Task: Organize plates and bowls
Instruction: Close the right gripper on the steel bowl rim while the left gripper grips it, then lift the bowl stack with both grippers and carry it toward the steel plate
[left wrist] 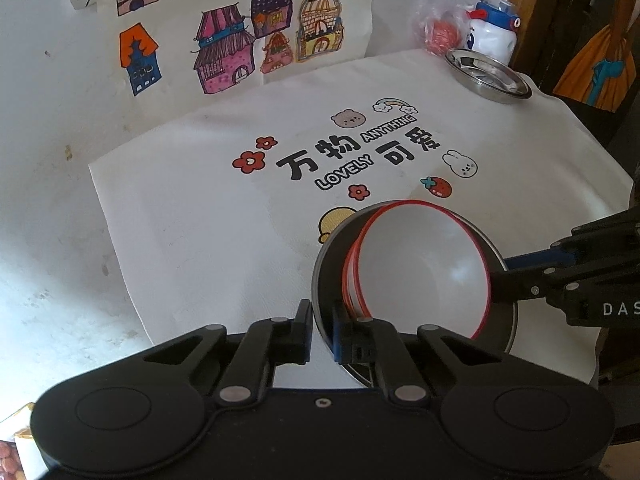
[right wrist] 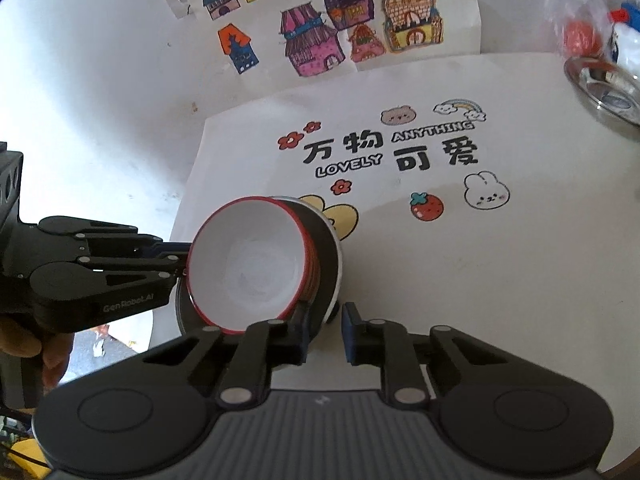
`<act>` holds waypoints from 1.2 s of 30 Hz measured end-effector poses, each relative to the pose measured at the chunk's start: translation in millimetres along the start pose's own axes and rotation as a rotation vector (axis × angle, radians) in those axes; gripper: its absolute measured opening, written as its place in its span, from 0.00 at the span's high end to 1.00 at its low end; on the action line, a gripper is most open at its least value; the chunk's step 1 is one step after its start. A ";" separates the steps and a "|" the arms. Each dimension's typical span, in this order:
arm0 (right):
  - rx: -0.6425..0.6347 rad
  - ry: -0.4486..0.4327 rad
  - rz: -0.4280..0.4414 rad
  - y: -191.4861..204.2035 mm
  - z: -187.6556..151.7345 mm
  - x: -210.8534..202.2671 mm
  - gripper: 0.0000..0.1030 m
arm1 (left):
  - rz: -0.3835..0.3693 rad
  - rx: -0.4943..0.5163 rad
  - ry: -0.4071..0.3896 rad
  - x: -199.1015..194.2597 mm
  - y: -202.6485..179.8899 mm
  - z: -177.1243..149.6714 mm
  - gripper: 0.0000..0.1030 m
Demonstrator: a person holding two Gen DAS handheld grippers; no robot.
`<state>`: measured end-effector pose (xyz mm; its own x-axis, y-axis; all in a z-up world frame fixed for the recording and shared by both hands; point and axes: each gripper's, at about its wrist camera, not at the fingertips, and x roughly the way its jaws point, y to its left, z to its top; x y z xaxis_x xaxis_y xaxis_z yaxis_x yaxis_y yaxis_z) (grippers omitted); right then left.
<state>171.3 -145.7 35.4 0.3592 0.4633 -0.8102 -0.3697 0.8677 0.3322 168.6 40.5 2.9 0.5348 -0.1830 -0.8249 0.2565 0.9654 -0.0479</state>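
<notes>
Gripping: left gripper (left wrist: 322, 330) pinches dark plate (left wrist: 326, 264) rim, lower centre.
Bowl: red-rimmed bowls (left wrist: 424, 264) tilted on that plate.
Right gripper (right wrist: 324, 330): slightly parted, straddling the plate edge, grip unclear.
Room: cloth (left wrist: 200, 208) bare at left; steel dish (left wrist: 488, 76) upper right.

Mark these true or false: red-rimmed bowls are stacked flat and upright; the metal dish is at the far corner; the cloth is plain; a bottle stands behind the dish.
1. The red-rimmed bowls are stacked flat and upright. False: they are nested but tilted, leaning on a dark plate.
2. The metal dish sits at the far corner, apart from the bowls. True.
3. The cloth is plain. False: it carries printed lettering and cartoon figures.
4. A bottle stands behind the dish. True.
</notes>
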 end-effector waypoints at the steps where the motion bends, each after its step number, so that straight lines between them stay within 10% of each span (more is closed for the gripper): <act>1: 0.012 0.011 0.006 -1.3 1.6 0.7 0.80 | -0.002 -0.002 0.002 0.4 0.8 0.4 0.92; 14: 0.189 0.155 0.053 -18.0 15.6 17.2 0.79 | -0.018 0.043 0.087 8.1 0.4 14.9 0.91; 36: 0.228 0.115 0.080 -21.4 9.0 16.4 0.82 | -0.022 -0.019 0.051 7.5 5.0 12.3 0.93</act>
<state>192.7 -155.0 19.4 0.2320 0.5202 -0.8219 -0.1862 0.8531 0.4874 183.8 41.6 3.3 0.4875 -0.1948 -0.8511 0.2522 0.9646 -0.0763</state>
